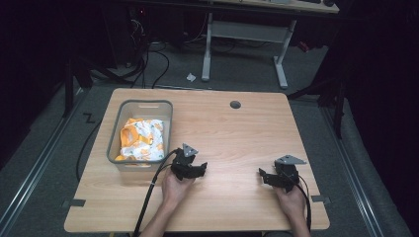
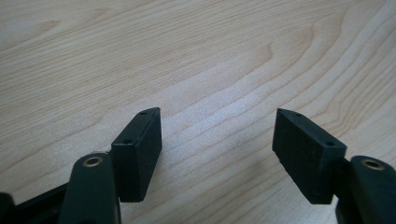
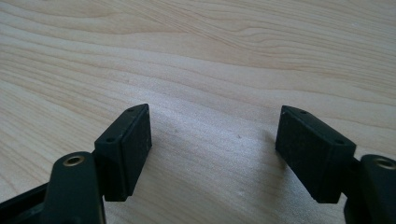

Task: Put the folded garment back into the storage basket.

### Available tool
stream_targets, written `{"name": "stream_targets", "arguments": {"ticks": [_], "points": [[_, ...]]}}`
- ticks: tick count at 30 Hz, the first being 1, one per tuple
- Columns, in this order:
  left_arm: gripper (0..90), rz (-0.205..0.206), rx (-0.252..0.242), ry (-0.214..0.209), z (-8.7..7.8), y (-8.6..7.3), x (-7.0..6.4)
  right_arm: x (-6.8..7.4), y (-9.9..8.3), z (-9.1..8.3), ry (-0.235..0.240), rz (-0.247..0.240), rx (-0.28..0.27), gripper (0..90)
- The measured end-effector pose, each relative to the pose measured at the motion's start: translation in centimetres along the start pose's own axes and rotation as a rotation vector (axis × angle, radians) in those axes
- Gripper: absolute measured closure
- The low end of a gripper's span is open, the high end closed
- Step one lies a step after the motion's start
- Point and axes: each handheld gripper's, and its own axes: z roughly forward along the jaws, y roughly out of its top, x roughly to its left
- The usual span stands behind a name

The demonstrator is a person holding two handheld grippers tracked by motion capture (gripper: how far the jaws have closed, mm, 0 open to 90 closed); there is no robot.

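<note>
A grey plastic bin (image 1: pixel 141 105) stands on the left part of the wooden table (image 1: pixel 237 133) and holds a crumpled white and orange cloth (image 1: pixel 142 139). My left gripper (image 1: pixel 201 169) rests low over the table just right of the bin's near corner, held by a hand. In its own view the left gripper (image 2: pixel 217 135) is open, with bare wood between the pads (image 2: pixel 306 154). My right gripper (image 1: pixel 263 176) sits near the table's front right. Seen from its own camera, the right gripper (image 3: pixel 212 135) is open over bare wood too.
A round cable hole (image 1: pixel 235 104) sits in the table near its far edge. Cables (image 1: pixel 148 195) trail from both grippers toward the front edge. Beyond the table stand a white desk frame (image 1: pixel 244 37) and floor cables.
</note>
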Motion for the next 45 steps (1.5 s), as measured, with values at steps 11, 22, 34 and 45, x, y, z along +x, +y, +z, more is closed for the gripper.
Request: {"name": "stream_targets", "arguments": {"ticks": [11, 22, 34, 45], "points": [[33.4, 0.026, -0.006, 0.038, 0.4, -0.14, 0.08, 0.0, 0.0, 0.0, 0.0, 0.0, 0.0, 27.1], [30.3, 0.061, 0.001, 0.067, 0.65, -0.14, -0.3, 0.0, 0.0, 0.0, 0.0, 0.0, 0.0, 27.1], [28.3, 0.06, 0.004, 0.069, 0.6, -0.18, -0.34, 0.01, -0.01, 0.01, -0.001, 0.001, -0.001, 27.1], [28.3, 0.053, 0.003, 0.075, 0.47, -0.32, -0.39, 0.01, -0.01, 0.01, -0.001, 0.001, -0.001, 27.1]]}}
